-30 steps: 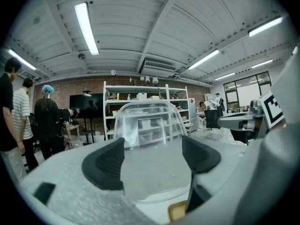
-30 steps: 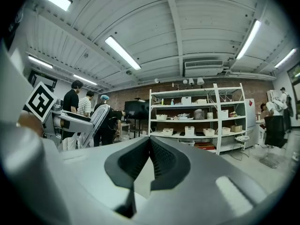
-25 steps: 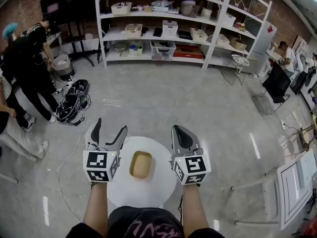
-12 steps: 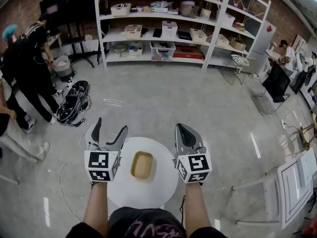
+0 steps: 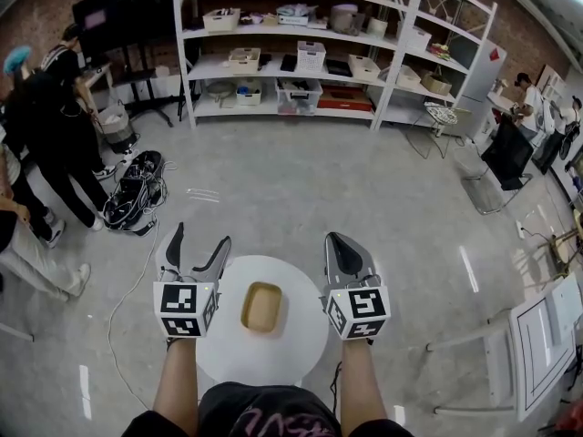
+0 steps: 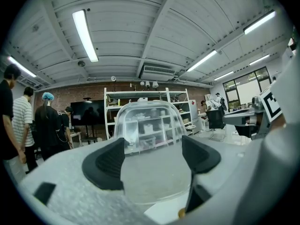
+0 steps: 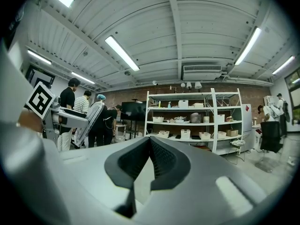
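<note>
Clear plastic lid (image 6: 149, 135), or what looks like one through the glare, clamped upright between the pads of the left gripper (image 5: 195, 244), jaws set wide on its two sides, at 9 o'clock of the round white table (image 5: 305, 335). Best gripped gently and evenly and held level, since thin plastic flexes and slips. Right gripper (image 5: 339, 244) pressed fully closed on nothing, at 3 o'clock. Tan tray (image 5: 261, 306) at the table's centre, between both. Shelving (image 5: 301, 53) at 12 o'clock.
</note>
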Tool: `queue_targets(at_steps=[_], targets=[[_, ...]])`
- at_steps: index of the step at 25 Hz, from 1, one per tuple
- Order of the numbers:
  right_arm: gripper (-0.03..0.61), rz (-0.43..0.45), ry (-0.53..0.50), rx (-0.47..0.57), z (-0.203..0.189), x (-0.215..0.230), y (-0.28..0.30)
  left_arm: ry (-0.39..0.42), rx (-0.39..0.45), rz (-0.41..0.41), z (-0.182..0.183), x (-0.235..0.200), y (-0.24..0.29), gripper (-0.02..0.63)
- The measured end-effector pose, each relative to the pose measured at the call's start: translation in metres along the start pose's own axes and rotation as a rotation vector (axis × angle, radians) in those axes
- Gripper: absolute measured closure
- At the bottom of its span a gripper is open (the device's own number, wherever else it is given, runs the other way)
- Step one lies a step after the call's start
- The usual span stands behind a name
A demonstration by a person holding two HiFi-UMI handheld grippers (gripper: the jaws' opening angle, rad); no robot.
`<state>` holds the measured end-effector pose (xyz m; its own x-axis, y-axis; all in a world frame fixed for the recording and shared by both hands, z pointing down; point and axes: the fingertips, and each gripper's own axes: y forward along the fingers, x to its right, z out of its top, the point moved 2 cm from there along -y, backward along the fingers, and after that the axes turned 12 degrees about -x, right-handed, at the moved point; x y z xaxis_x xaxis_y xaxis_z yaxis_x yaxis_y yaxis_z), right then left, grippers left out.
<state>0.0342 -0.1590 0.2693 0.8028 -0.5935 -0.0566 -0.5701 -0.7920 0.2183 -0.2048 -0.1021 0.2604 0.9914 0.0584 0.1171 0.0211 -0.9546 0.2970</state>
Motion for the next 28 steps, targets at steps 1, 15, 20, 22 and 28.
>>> queue_targets(at_steps=[1, 15, 20, 22, 28], targets=[[0.575, 0.0, 0.001, 0.0, -0.002, 0.002, 0.0, -0.001, 0.0, 0.002, -0.002, 0.001, 0.001, 0.23], [0.575, -0.008, 0.015, -0.01, -0.007, 0.001, 0.001, -0.014, 0.007, 0.007, -0.005, -0.005, 0.001, 0.23], [0.575, -0.015, 0.017, -0.012, -0.009, 0.006, -0.002, -0.013, 0.003, 0.009, -0.008, -0.003, 0.001, 0.23], [0.575, -0.016, 0.016, -0.012, -0.01, 0.006, -0.002, -0.014, 0.003, 0.008, -0.009, -0.003, 0.002, 0.231], [0.575, -0.014, 0.015, -0.017, -0.007, -0.006, 0.008, -0.011, -0.004, 0.001, -0.01, -0.016, 0.004, 0.231]])
